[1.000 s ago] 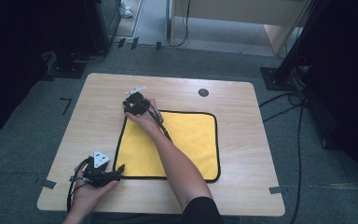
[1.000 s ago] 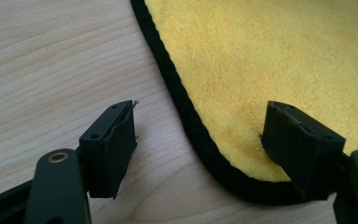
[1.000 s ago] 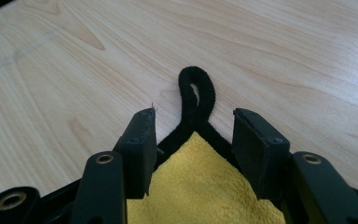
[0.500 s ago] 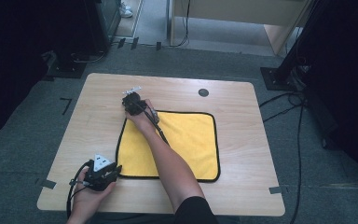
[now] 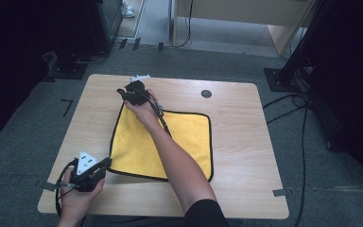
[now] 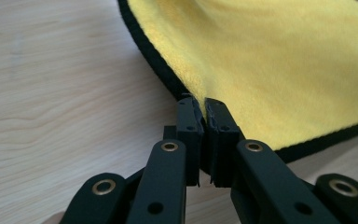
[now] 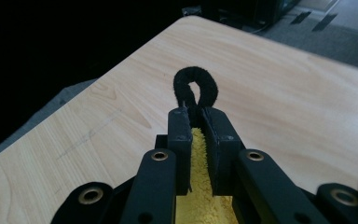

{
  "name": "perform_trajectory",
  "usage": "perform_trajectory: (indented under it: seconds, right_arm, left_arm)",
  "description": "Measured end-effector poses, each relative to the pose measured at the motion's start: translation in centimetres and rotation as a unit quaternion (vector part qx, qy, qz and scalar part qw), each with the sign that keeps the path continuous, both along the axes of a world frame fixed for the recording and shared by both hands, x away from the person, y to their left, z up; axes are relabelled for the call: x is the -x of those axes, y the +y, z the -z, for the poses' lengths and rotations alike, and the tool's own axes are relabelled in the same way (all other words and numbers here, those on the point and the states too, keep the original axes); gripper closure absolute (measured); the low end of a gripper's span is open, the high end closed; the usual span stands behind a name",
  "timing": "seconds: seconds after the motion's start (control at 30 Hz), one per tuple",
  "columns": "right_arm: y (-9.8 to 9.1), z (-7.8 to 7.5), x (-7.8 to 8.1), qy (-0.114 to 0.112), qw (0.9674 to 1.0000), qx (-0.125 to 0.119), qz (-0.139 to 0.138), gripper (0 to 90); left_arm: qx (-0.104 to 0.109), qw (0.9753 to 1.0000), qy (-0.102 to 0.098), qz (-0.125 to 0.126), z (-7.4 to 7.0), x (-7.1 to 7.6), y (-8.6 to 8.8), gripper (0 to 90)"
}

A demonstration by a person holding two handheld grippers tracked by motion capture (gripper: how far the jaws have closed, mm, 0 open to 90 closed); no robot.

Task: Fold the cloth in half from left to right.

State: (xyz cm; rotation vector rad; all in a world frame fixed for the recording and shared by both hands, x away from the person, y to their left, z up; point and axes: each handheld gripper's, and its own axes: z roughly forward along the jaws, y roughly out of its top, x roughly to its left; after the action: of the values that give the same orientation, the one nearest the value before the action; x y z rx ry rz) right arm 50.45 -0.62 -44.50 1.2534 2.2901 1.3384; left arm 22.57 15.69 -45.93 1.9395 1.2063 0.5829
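From above, the yellow cloth (image 5: 170,142) lies on the bench (image 5: 246,142); since a second ago both claws have closed onto its left corners and begun lifting. Left claw (image 6: 204,109) pinches the near black-edged corner. Right claw (image 7: 199,116) grips the far corner, hem looped above. A fold looks ready to start.

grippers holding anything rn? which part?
Both hold the yellow cloth. Left gripper is shut on its near-left corner, at the black edging. Right gripper is shut on the far-left corner, with a loop of black edging poking out past the jaws.
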Motion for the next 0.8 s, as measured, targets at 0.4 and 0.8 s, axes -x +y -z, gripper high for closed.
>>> perform_trajectory:
  seconds: [0.4, 0.8]
  right_arm:
    - [-1.6, -1.1, 0.8, -0.035, 0.9992, 0.019, 0.0, 80.8]
    - [-13.3, 0.5, 2.8, -0.016, 0.9988, 0.021, 0.04, 80.9]
  left_arm:
    - [0.026, 0.9977, -0.006, 0.062, -0.1, 0.1, -2.9, 85.4]
    - [0.025, 0.9872, 0.006, 0.158, 0.1, -0.3, -12.6, 85.2]
